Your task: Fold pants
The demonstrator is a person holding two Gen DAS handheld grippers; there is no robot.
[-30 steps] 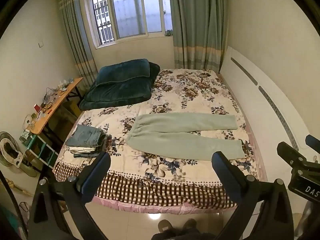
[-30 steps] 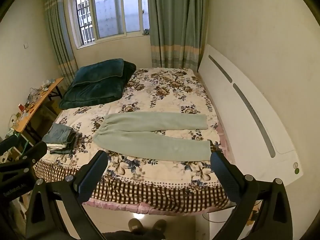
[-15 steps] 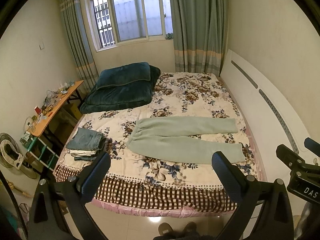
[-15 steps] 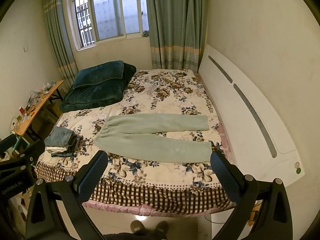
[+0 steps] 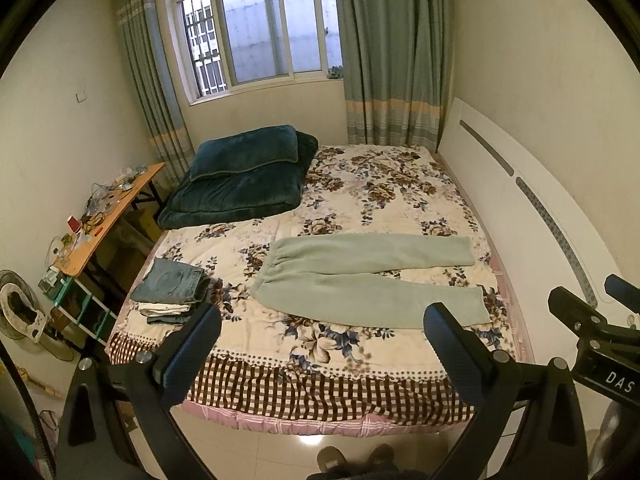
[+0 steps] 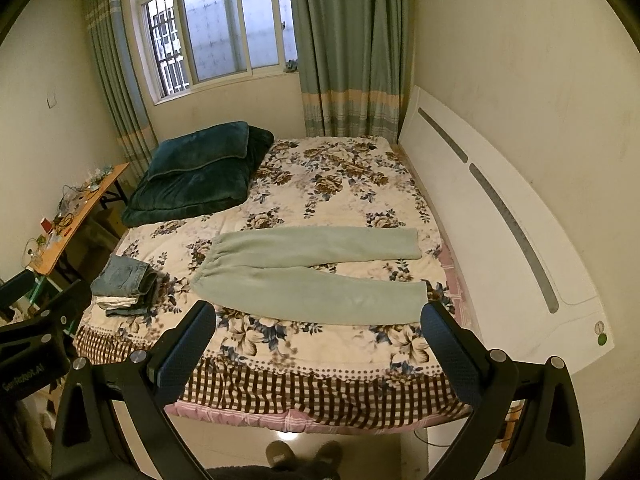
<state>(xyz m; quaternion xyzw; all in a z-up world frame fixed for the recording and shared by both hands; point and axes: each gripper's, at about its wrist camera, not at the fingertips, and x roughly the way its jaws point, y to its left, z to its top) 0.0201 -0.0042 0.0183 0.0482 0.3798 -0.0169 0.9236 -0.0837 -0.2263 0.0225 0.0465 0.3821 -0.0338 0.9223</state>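
Note:
Pale green pants (image 5: 360,276) lie flat on the floral bed cover (image 5: 360,184), waistband to the left and both legs spread toward the right; they also show in the right wrist view (image 6: 316,268). My left gripper (image 5: 320,336) is open and empty, held in the air off the bed's near edge, well short of the pants. My right gripper (image 6: 318,334) is open and empty too, at about the same distance. The right gripper's body shows at the right edge of the left wrist view (image 5: 592,344).
A stack of folded clothes (image 5: 172,290) sits on the bed's near left corner. A dark green pillow and quilt (image 5: 244,176) lie at the far left. A white headboard (image 5: 532,216) runs along the right. A cluttered desk (image 5: 100,224) stands left of the bed.
Both grippers have risen and tilted slightly, so the bed sits lower in both views. The pants have not moved. Both grippers stay open.

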